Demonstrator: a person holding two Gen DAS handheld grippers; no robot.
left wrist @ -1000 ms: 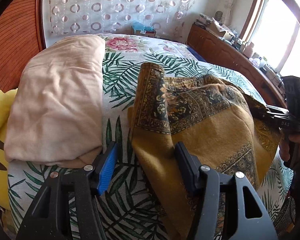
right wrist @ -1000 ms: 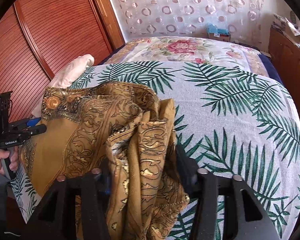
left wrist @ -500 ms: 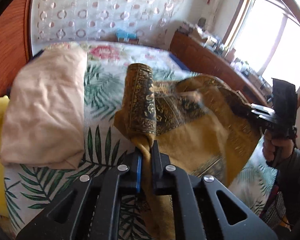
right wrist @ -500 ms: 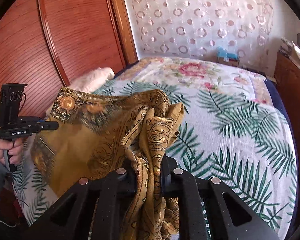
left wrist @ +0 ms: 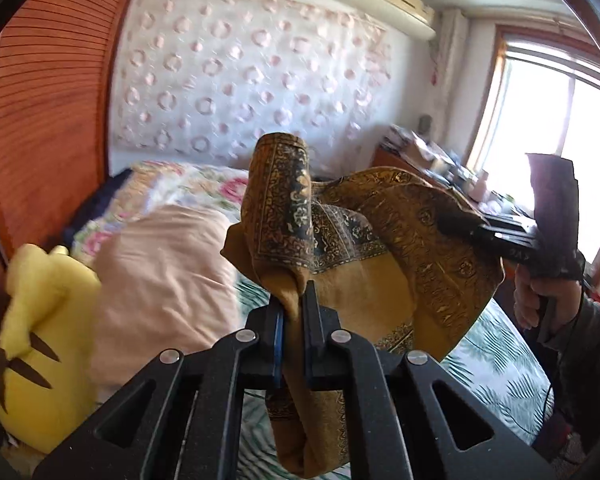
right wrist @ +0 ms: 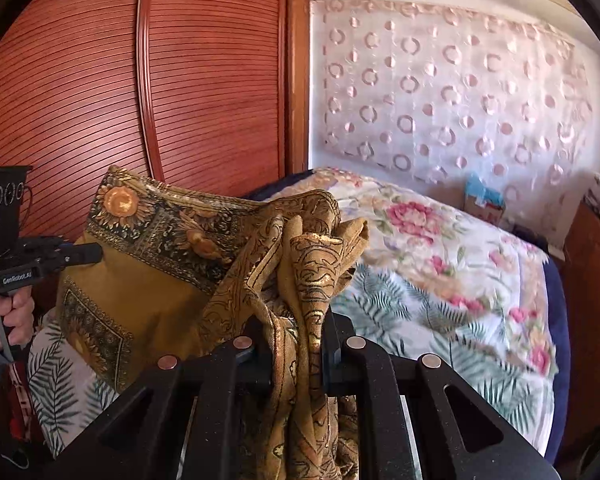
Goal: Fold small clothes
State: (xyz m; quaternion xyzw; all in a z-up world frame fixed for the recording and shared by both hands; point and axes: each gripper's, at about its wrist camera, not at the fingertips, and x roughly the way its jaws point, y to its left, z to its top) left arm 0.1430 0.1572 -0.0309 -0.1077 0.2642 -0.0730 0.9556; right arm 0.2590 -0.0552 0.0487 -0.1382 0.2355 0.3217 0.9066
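Both grippers have closed and come up off the bed since a second ago: back then my left gripper [left wrist: 294,300] stood wide open at the near edge of the mustard-yellow patterned cloth with dark ornate borders [left wrist: 380,280], and the cloth lay on the bed. Now it hangs in the air between my two hands. Left jaws are pinched tight on a bunched corner, with a rolled border flap standing up just above the fingertips. My right gripper [right wrist: 296,332] is clamped on a thicker wad of the same cloth, several layers gathered between the pads. From the left wrist view the right gripper shows at the cloth's far end, held in my hand [left wrist: 540,304].

Judgement: pick-up done, cloth lifted clear of the white palm-leaf bedspread [right wrist: 440,320]; spreading it flat comes before any fold, none made yet.

Off to the left edge of the bed sit a folded pale-pink cloth [left wrist: 160,272] and a yellow plush toy with brown stripes [left wrist: 40,340], not touched.

Hard to tell: which corners I hold, since the cloth is crumpled; its lower hem is cut off under both gripper bodies. Background is motion-blurred, and the window side is blown out.
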